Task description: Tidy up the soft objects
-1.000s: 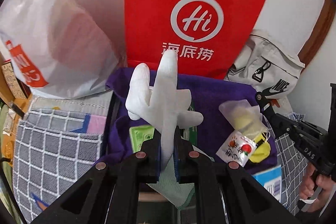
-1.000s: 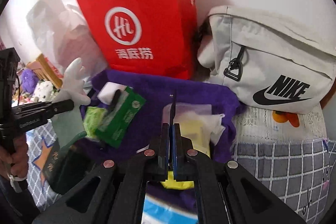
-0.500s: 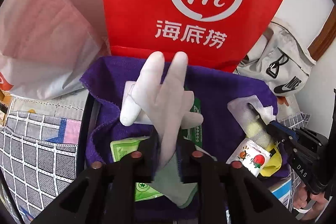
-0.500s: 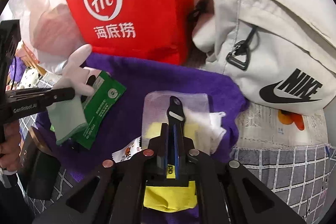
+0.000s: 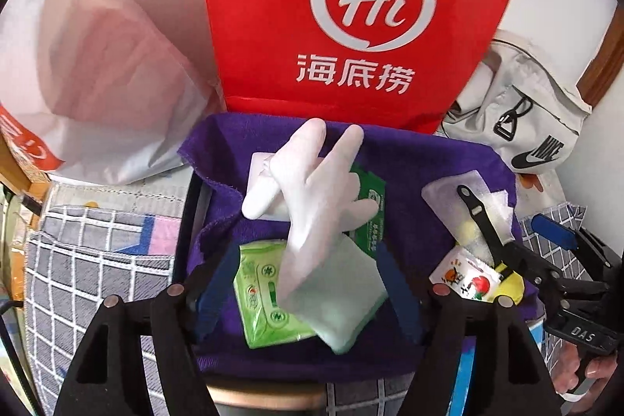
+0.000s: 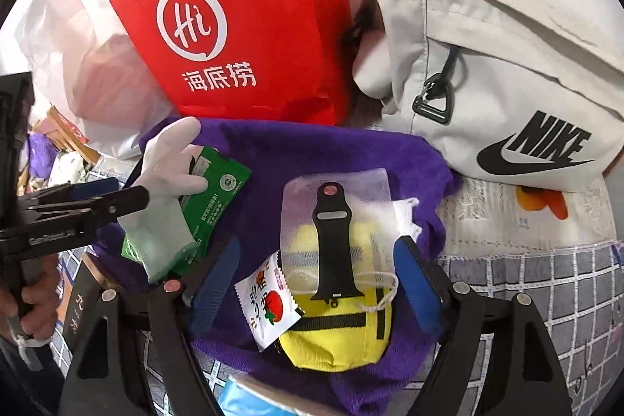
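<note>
A white wall backs a cluttered surface covered in grey checked cloth (image 6: 546, 283), and on it lies a purple towel (image 5: 409, 174) that serves as the landmark here.

Nearest, at the towel's front edge, the left claw (image 5: 308, 283) has its jaws opening wide, and a white glove (image 5: 316, 205) with a pale green cuff lies between them, its fingers pointing toward the back. The pads do not press on it; whether it has fully settled on the pale green packet (image 5: 261, 295) beneath it is hard to tell from this angle. A dark green packet (image 6: 218, 193) lies just behind the glove on the towel.

On the towel's right part, the right claw (image 6: 316, 283) is likewise opening, its blue pads apart on either side of a black watch strap (image 6: 331, 240). The strap rests on a translucent mesh pouch (image 6: 370, 190), which lies over a yellow pouch (image 6: 331, 342). A small tomato-print sachet (image 6: 269, 303) sits touching the yellow pouch's left side.

Behind the towel a red paper bag (image 5: 351, 14) stands upright. To its left slumps a white plastic bag (image 5: 97, 65); to its right leans a light grey Nike bag (image 6: 507, 84).

A person's hand (image 6: 35, 303) grips the left claw's handle at the towel's left.
</note>
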A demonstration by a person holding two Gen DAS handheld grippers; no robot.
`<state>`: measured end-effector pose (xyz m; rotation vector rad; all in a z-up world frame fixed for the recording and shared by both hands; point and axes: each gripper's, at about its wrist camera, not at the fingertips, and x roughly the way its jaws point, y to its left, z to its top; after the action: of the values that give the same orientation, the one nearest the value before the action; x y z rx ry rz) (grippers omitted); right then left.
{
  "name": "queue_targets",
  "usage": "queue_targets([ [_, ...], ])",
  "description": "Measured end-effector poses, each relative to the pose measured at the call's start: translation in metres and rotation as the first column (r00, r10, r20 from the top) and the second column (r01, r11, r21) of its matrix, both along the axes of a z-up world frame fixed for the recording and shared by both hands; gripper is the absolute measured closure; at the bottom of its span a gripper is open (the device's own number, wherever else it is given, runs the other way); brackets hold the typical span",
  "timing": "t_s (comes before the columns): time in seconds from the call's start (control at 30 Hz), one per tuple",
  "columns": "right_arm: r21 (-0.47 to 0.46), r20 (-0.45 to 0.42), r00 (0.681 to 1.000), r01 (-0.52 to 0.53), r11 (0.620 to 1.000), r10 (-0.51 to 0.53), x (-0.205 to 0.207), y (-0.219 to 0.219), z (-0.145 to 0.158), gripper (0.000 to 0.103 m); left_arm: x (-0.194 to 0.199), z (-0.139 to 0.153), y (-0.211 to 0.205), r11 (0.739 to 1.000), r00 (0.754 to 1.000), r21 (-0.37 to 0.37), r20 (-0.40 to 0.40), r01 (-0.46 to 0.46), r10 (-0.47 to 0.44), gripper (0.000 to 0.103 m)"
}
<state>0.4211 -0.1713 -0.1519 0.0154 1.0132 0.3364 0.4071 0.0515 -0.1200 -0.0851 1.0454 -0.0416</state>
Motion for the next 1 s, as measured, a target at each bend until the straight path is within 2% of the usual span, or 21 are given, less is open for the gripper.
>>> queue_targets([
  [0.1,-0.036,0.005,1.000,0.007,0.999,-0.007,-0.006,0.002,0.004,0.017,-0.011,0.011,0.001,1.000,1.000,0.007,0.012,-0.002,0.002,0.029],
  [0.33,-0.094,0.006,1.000,0.024,0.995,-0.023,-0.027,0.005,0.017,0.017,-0.049,0.041,0.004,0.999,0.998,0.029,0.051,-0.022,0.020,0.029],
  [0.4,-0.077,0.019,0.999,0.039,0.996,-0.037,-0.039,0.003,0.026,0.017,-0.064,0.051,0.005,1.000,0.998,0.022,0.064,-0.023,0.021,0.029],
  [0.57,-0.042,0.075,0.995,0.064,0.997,-0.060,-0.079,0.000,0.056,0.017,-0.100,0.077,-0.002,0.999,0.995,0.030,0.095,-0.016,0.014,0.029],
  [0.63,-0.024,0.094,0.993,0.074,0.997,-0.072,-0.098,-0.002,0.068,0.012,-0.122,0.089,-0.006,0.999,0.993,0.040,0.118,-0.012,0.008,0.026],
  [0.73,-0.041,0.134,0.988,0.084,0.996,-0.077,-0.130,-0.004,0.084,0.010,-0.153,0.104,-0.011,0.998,0.987,0.054,0.162,-0.020,0.011,0.020],
  [0.8,-0.059,0.158,0.984,0.092,0.994,-0.082,-0.153,-0.006,0.094,0.007,-0.176,0.112,-0.014,0.998,0.982,0.054,0.190,-0.025,0.015,0.020],
  [0.87,-0.050,0.174,0.980,0.101,0.994,-0.091,-0.171,-0.008,0.103,0.002,-0.192,0.117,-0.016,0.999,0.979,0.046,0.203,-0.027,0.018,0.018],
  [1.0,-0.032,0.215,0.969,0.132,0.991,-0.123,-0.217,-0.016,0.120,0.002,-0.231,0.122,-0.022,0.998,0.972,0.048,0.233,-0.037,0.025,0.016],
])
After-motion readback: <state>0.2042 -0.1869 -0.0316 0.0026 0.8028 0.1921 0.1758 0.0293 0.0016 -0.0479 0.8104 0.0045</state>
